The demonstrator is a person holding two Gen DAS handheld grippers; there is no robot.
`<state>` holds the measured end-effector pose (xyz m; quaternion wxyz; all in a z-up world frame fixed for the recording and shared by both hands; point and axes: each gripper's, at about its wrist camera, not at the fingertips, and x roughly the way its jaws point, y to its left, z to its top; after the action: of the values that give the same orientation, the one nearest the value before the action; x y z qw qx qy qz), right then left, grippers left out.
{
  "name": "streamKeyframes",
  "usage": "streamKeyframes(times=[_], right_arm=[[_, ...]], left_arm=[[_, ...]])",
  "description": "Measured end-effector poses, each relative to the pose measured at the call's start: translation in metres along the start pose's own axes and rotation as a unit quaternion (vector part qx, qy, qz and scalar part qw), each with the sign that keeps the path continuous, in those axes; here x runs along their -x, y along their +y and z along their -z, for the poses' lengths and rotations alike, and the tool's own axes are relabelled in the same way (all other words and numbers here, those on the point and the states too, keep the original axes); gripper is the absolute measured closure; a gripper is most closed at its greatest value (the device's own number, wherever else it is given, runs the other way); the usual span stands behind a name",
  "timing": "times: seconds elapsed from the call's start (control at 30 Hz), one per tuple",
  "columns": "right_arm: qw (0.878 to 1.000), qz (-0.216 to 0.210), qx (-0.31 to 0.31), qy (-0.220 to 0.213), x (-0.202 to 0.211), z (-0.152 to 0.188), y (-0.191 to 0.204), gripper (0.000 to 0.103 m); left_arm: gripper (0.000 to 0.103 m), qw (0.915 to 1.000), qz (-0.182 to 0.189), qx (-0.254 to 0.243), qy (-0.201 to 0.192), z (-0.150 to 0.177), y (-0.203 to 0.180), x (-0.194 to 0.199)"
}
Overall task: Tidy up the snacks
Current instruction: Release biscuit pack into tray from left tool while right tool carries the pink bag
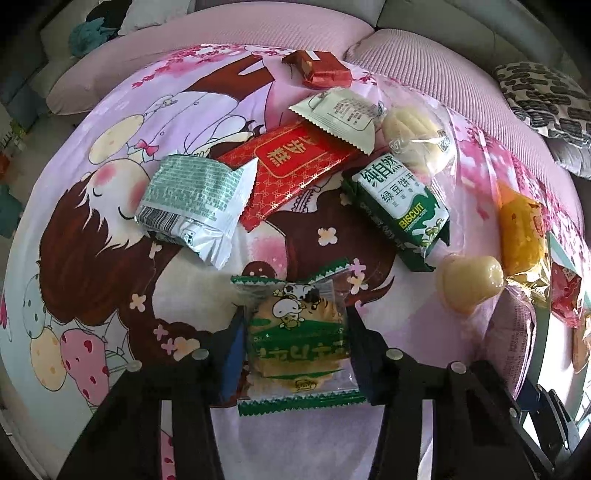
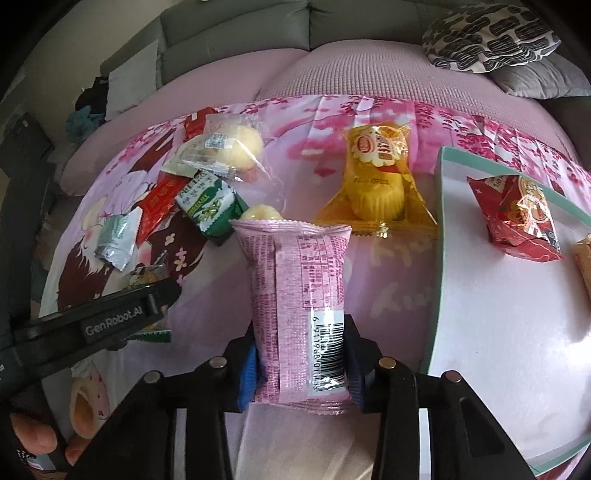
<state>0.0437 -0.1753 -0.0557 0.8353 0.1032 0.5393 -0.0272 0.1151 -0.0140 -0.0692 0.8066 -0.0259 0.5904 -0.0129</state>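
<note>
Nearest the left wrist camera, the left gripper (image 1: 297, 343) has its two jaws pressed against the sides of one clear green-edged cracker packet with a cartoon cow (image 1: 297, 332), so the packet is held between them. Beyond it on the pink cartoon-printed cloth (image 1: 92, 229), going left to right, lie one silver foil packet with green print (image 1: 192, 206), one flat red packet with gold pattern (image 1: 291, 173), one cream packet with a zigzag edge (image 1: 340, 114) partly over the red one, one small dark red wrapped bar (image 1: 317, 68) farther back, one clear bag holding a pale bun (image 1: 417, 140), one green and white biscuit pack (image 1: 402, 214), one pale heart-shaped jelly cup (image 1: 469, 286) and one orange cake in a clear gold wrapper (image 1: 522, 236). These packets crowd one another in the middle of the cloth, several overlapping.

From the right wrist view, the right gripper (image 2: 301, 363) has its jaws narrowed onto one pink printed snack packet with a barcode (image 2: 299, 295), gripping its lower end. To its left the black body of the left gripper crosses the cloth, with fingertips (image 2: 35, 439) of a hand at the bottom corner. To the right stands one white box with a teal rim (image 2: 439, 236), holding one red crinkled packet (image 2: 517, 218); a tan item at the far edge is cut off. One black-and-white patterned cushion (image 2: 491, 37) rests on the grey sofa (image 2: 236, 33) behind.
</note>
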Motion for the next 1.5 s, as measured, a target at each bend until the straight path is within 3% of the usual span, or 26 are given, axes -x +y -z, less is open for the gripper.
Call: streamKeyframes(times=[0.27, 0.43, 0.63, 0.9, 1.1, 1.33, 1.5], right_arm=[[1.000, -0.011, -0.017, -0.016, 0.018, -0.002, -0.005, 0.062], [0.998, -0.019, -0.025, -0.048, 0.043, -0.004, -0.007, 0.062], [0.995, 0.006, -0.062, -0.079, 0.069, -0.006, -0.029, 0.062], [0.977, 0.117, -0.145, -0.101, 0.090, -0.002, -0.094, 0.062], [0.959, 0.170, -0.208, -0.092, 0.100, 0.013, -0.142, 0.062], [0.942, 0.190, -0.264, -0.078, 0.108, 0.034, -0.181, 0.062], [0.939, 0.189, -0.279, -0.072, 0.108, 0.039, -0.190, 0.062]], left_arm=[[0.052, 0.9993, 0.021, 0.028, -0.013, -0.003, 0.010, 0.011], [0.052, 0.9971, 0.039, 0.037, -0.053, -0.002, 0.011, 0.034], [0.052, 0.9936, 0.066, 0.026, -0.088, 0.002, -0.004, 0.056], [0.051, 0.9851, 0.123, -0.044, -0.112, 0.014, -0.059, 0.079], [0.051, 0.9739, 0.155, -0.121, -0.114, 0.034, -0.115, 0.091], [0.051, 0.9583, 0.175, -0.202, -0.100, 0.064, -0.176, 0.095], [0.051, 0.9522, 0.174, -0.238, -0.083, 0.078, -0.205, 0.083]])
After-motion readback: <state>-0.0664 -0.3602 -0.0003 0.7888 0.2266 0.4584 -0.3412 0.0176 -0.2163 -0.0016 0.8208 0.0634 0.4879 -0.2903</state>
